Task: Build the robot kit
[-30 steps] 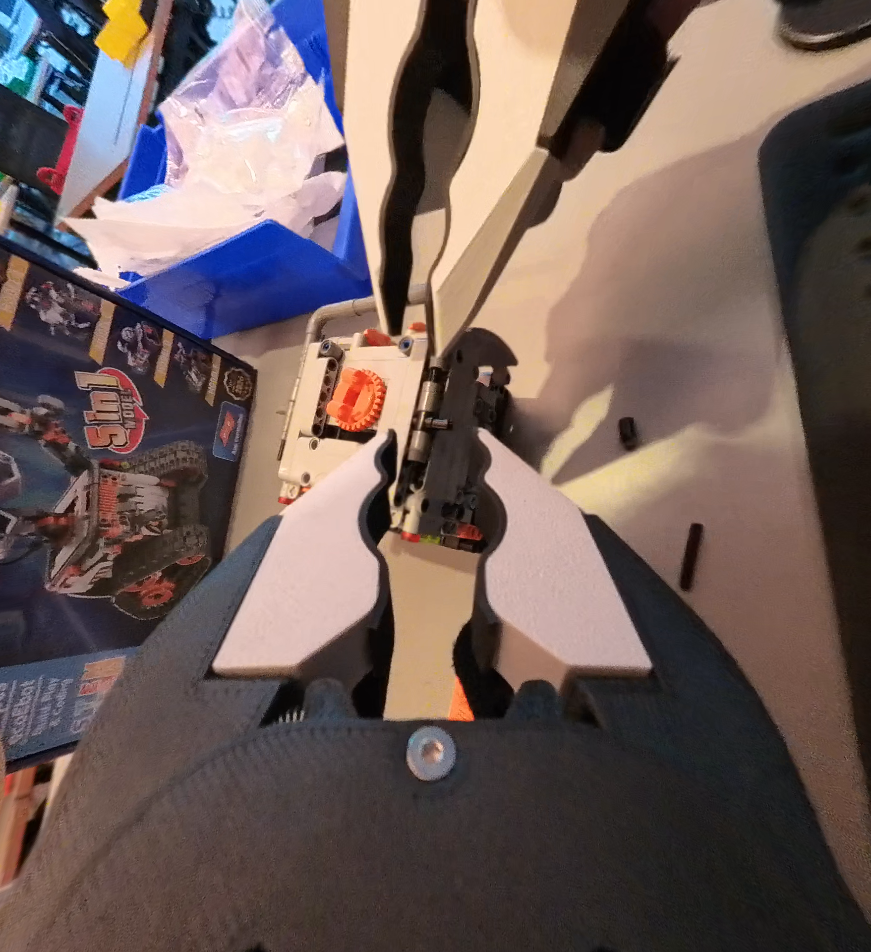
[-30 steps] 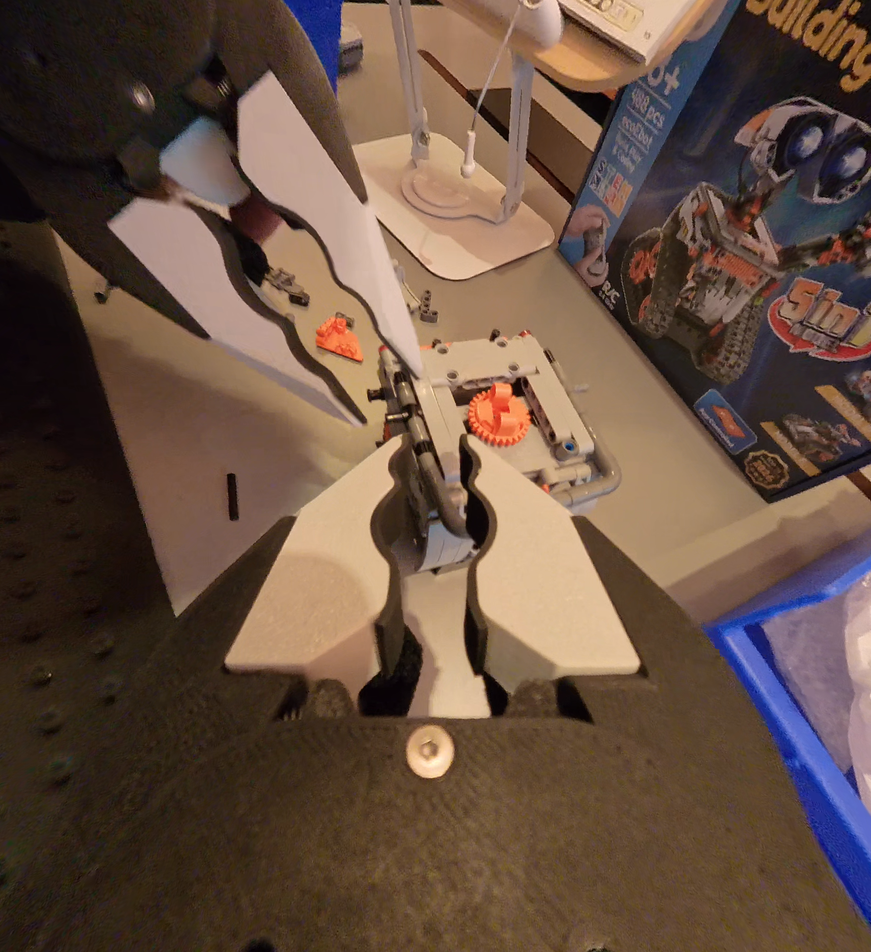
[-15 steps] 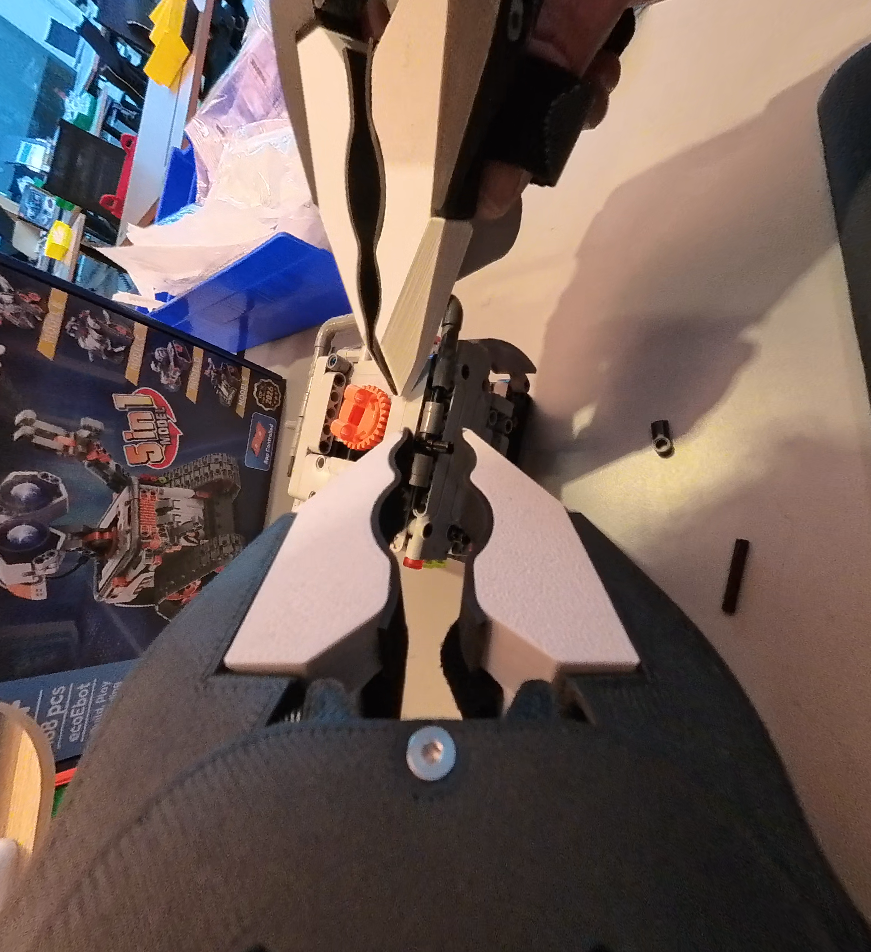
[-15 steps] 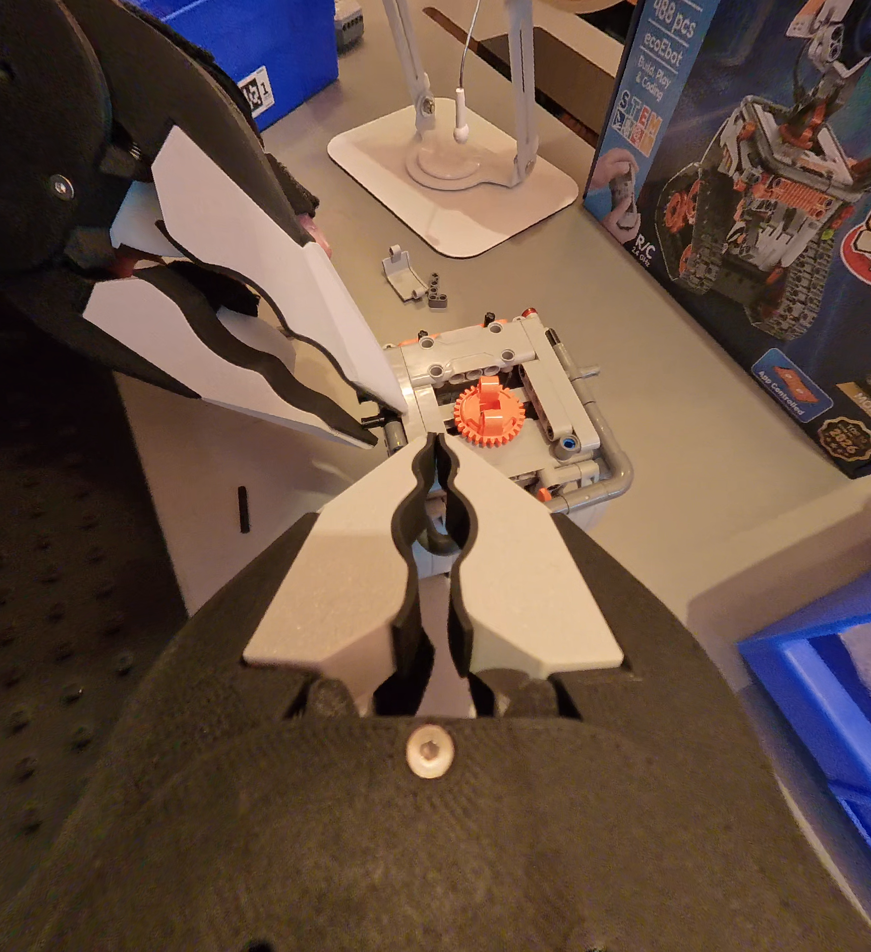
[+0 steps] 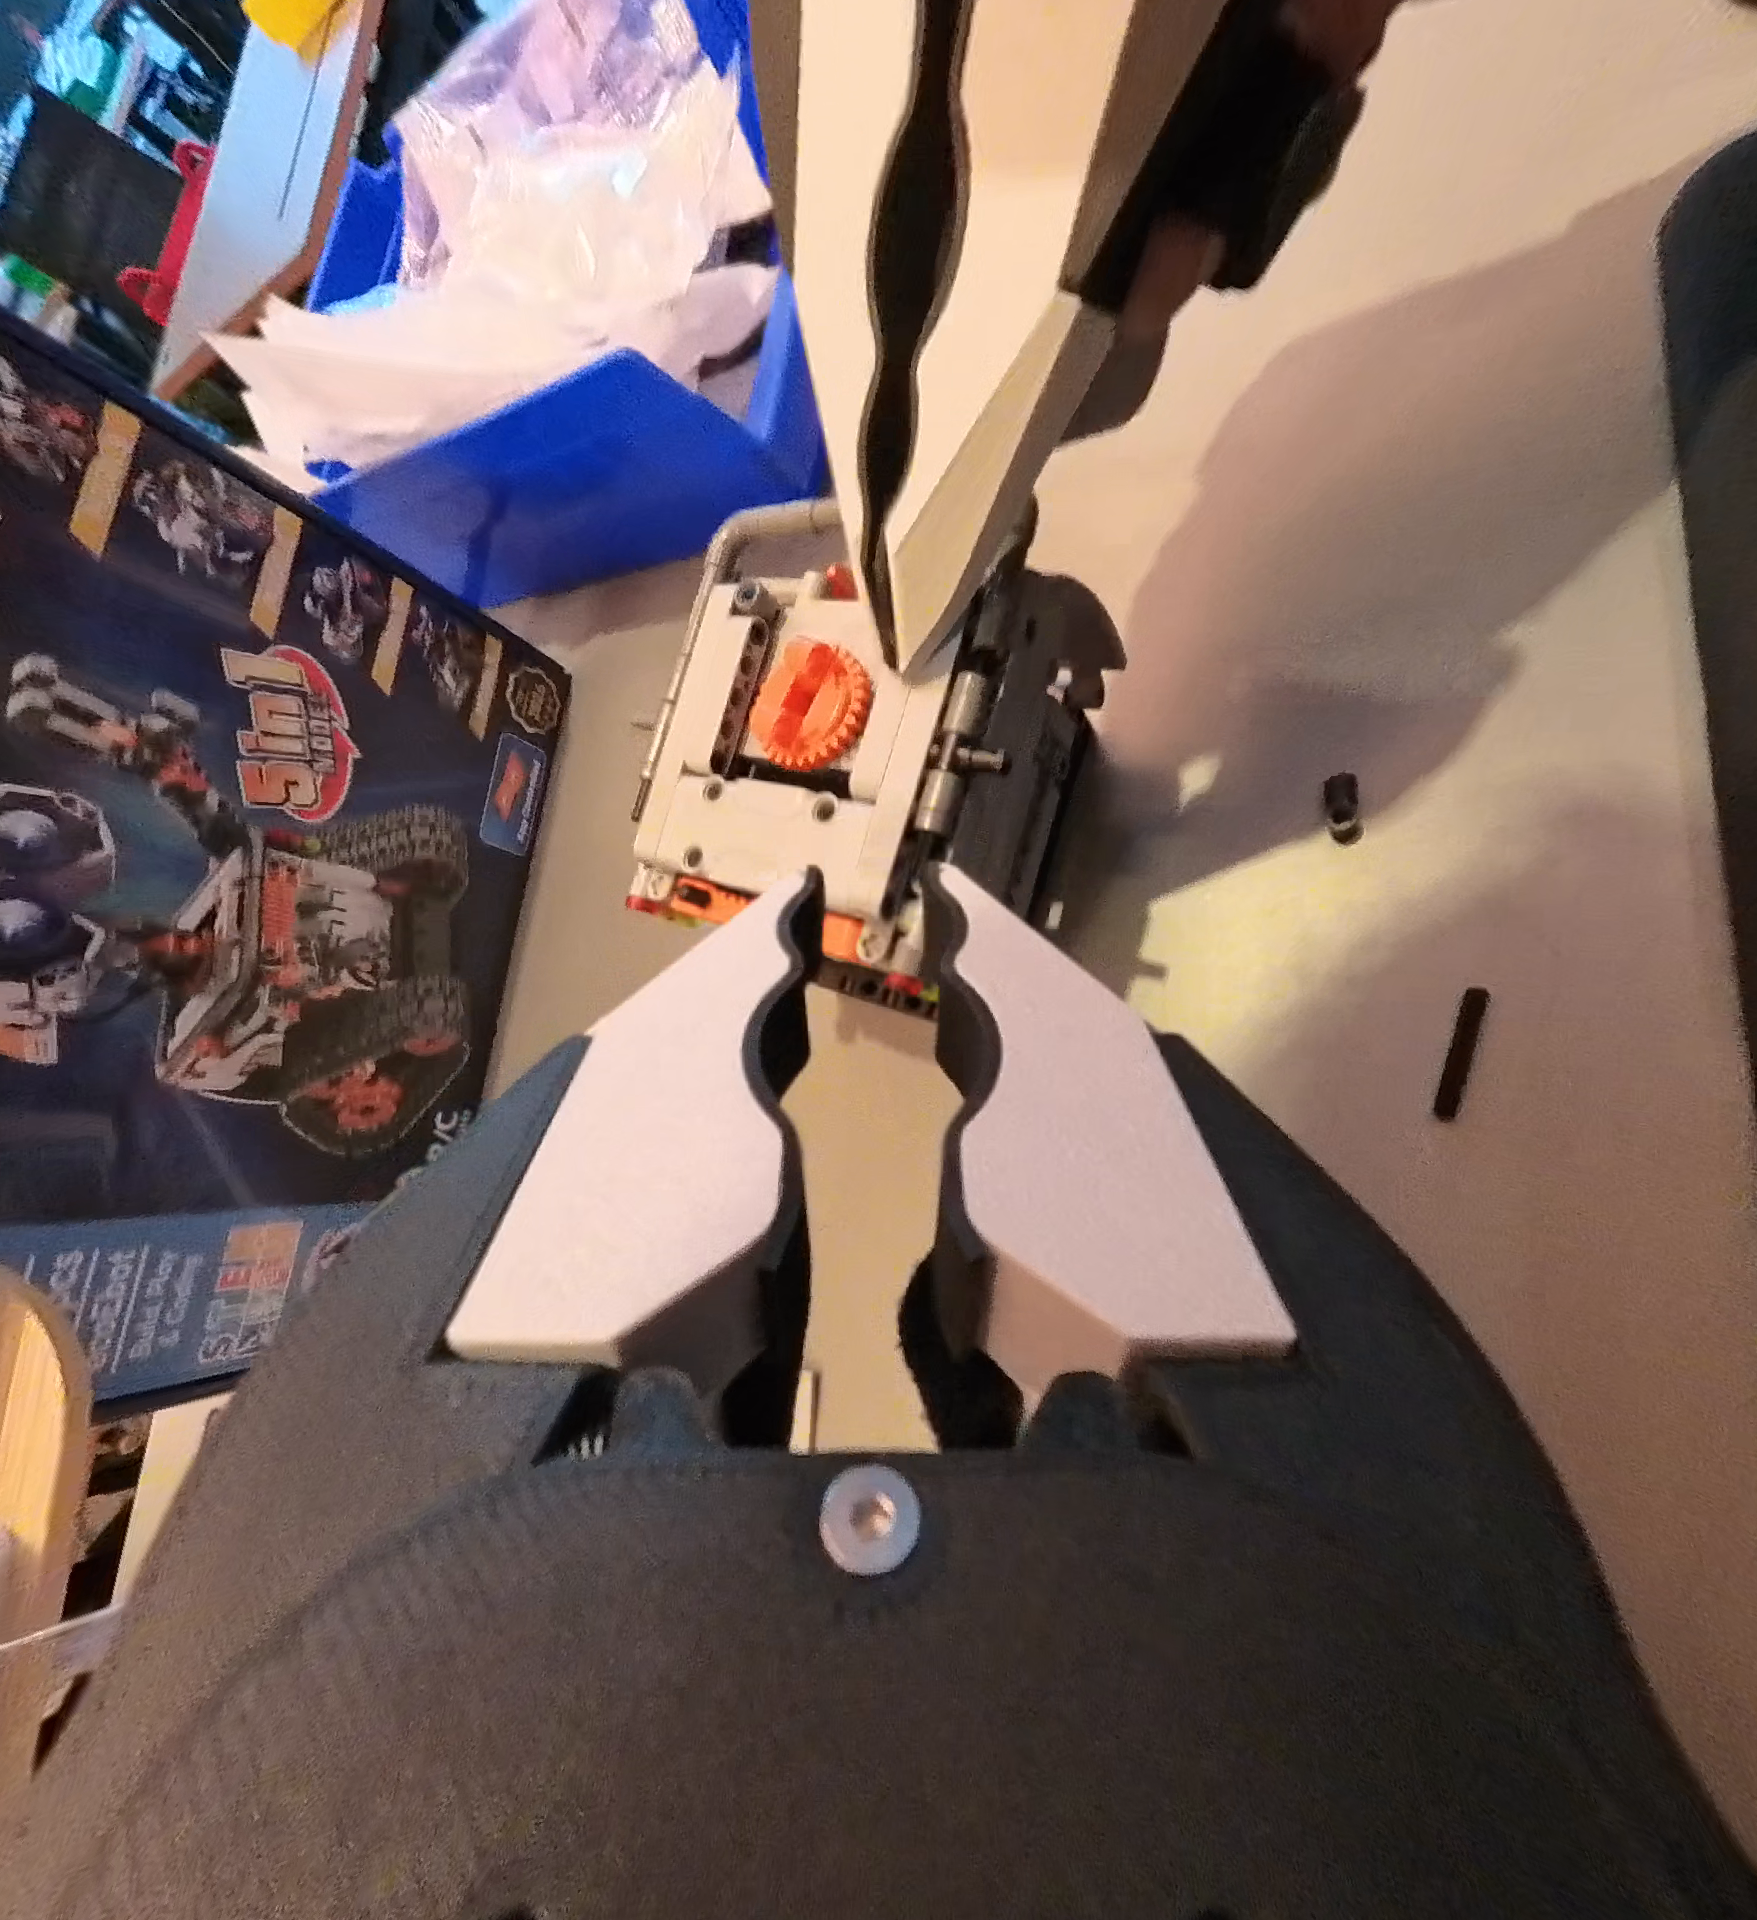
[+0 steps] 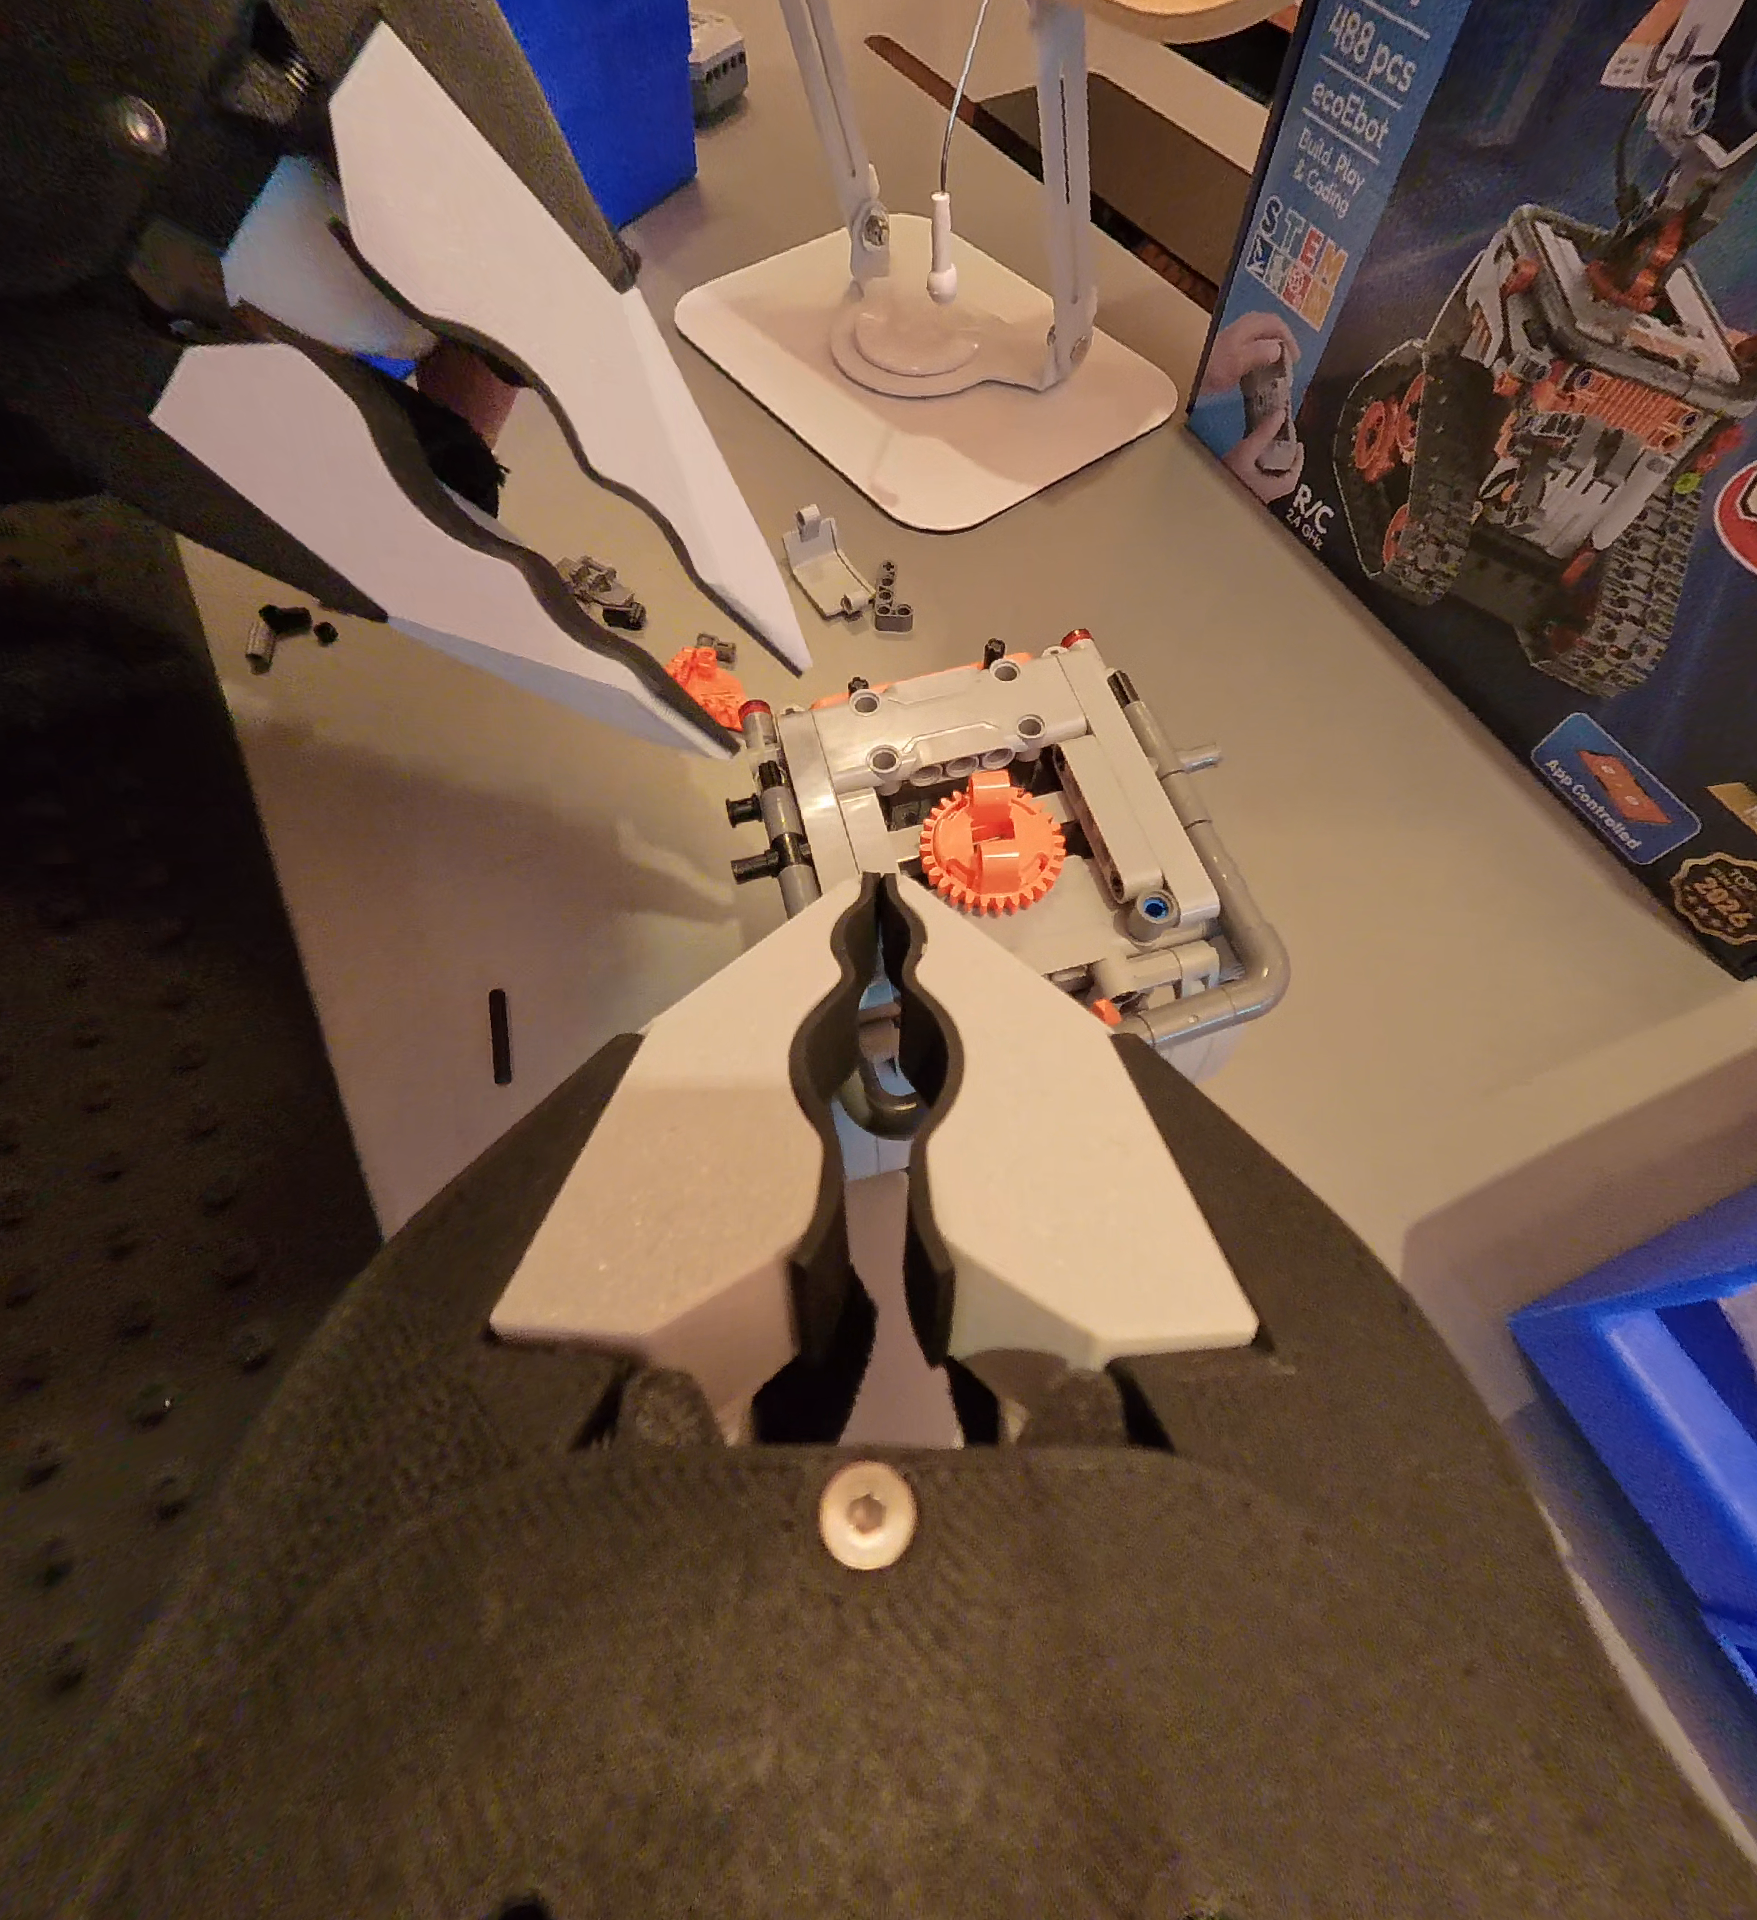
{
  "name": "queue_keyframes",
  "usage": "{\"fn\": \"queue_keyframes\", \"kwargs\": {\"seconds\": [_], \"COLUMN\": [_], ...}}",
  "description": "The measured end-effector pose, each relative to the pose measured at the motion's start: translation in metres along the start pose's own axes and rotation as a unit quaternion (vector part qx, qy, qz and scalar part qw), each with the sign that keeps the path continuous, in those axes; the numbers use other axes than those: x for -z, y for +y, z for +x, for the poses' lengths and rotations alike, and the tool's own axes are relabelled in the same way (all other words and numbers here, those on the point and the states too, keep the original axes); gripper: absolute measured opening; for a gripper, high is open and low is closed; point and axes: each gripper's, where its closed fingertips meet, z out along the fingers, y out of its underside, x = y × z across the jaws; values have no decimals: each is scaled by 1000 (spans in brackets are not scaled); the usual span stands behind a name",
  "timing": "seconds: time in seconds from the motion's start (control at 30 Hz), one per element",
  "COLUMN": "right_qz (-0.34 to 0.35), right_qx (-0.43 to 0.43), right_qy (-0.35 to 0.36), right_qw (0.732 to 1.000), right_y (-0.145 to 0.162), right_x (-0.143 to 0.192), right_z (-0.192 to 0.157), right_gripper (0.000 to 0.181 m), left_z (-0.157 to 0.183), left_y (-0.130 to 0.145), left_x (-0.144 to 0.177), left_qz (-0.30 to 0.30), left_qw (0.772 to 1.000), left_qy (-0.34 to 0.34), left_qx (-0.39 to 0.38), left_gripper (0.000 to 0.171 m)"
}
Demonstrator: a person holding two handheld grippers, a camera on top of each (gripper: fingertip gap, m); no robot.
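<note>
My right gripper [image 6: 884, 904] pinches the model's [image 6: 957, 727] grey tube [image 6: 889, 1107], frame centre. My left gripper [image 5: 869, 914] is spread, tips flanking the model's near edge (contact unclear). Loose bits [image 6: 832, 566] lie upper centre.

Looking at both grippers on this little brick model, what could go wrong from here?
1. The right gripper is shut only on the thin dark grey curved tube of the grey and orange brick model; pulling may pop it off.
2. The left gripper is open at the model's corner, so the model may slide.
</note>
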Motion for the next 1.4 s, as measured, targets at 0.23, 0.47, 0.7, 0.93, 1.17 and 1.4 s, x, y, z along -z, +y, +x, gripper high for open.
{"fn": "queue_keyframes", "kwargs": {"seconds": [0.23, 0.47, 0.7, 0.93, 1.17, 1.4], "right_qz": [4, -7, -23, -10, 21, 42], "right_qx": [2, 23, 54, 34, -8, -49], "right_qy": [12, 13, 43, 53, 36, 26], "right_qw": [1000, 1000, 997, 998, 999, 998], "right_y": [-1, 13, 20, 20, 20, 19], "right_x": [4, 28, 19, 19, 21, 22], "right_z": [2, -1, -1, 3, 4, 5], "right_gripper": [0, 10, 7, 5, 5, 4], "left_z": [7, 6, 2, 0, 0, 0], "left_y": [-7, -13, -7, -7, -8, -9], "left_x": [-6, -17, -26, -27, -29, -30], "left_qz": [7, 9, 0, 18, 17, 20], "left_qw": [1000, 999, 997, 996, 997, 998], "left_qy": [1, 49, 67, 69, 59, 48], "left_qx": [-18, 1, 28, 45, 37, 36], "left_gripper": [19, 30, 28, 27, 27, 27]}}
